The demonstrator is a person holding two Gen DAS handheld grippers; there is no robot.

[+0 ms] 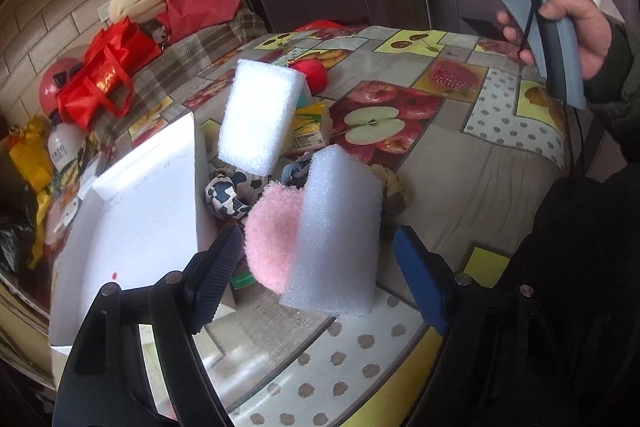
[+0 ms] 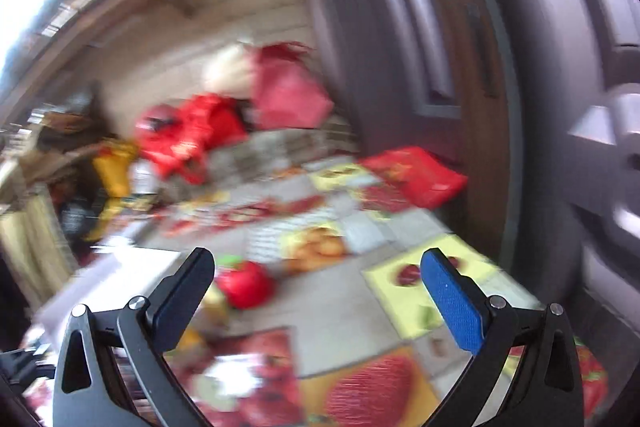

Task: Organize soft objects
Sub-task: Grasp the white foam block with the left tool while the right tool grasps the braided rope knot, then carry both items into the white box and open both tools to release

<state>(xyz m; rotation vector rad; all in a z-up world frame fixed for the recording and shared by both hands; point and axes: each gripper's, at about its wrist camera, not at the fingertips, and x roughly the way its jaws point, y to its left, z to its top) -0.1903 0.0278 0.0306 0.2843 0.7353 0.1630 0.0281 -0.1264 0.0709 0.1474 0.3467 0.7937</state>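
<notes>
Foam dead ahead of the left gripper [image 1: 320, 267]: a white foam block [image 1: 336, 231] stands on end just beyond the fingertips, its long axis running up and away from the camera, tilted a little, with a pink fluffy puff [image 1: 272, 235] tucked against its left face. Jaws are spread, black pad to the left of the puff, blue pad to the right of the block, and neither pad looks to be touching, so both soft things sit between the fingers, ungripped. Left of them lies the open white box [image 1: 136, 211], its near wall close beside the black finger; that looks like the place to sort into. Farther off a second foam block [image 1: 260, 115] leans upright, a cow-print ball [image 1: 236, 195] sits at its foot, and a red plush [image 1: 312, 73] rests at the far side of the table [image 1: 480, 187]. Right gripper [image 2: 316, 295] is up high and well apart, held in a hand [image 1: 576, 35] at the far right, its view blurred, jaws wide with nothing between them. Left is plainly the nearer one; to my eye the squeeze should come across the block's short width, puff included or not.
</notes>
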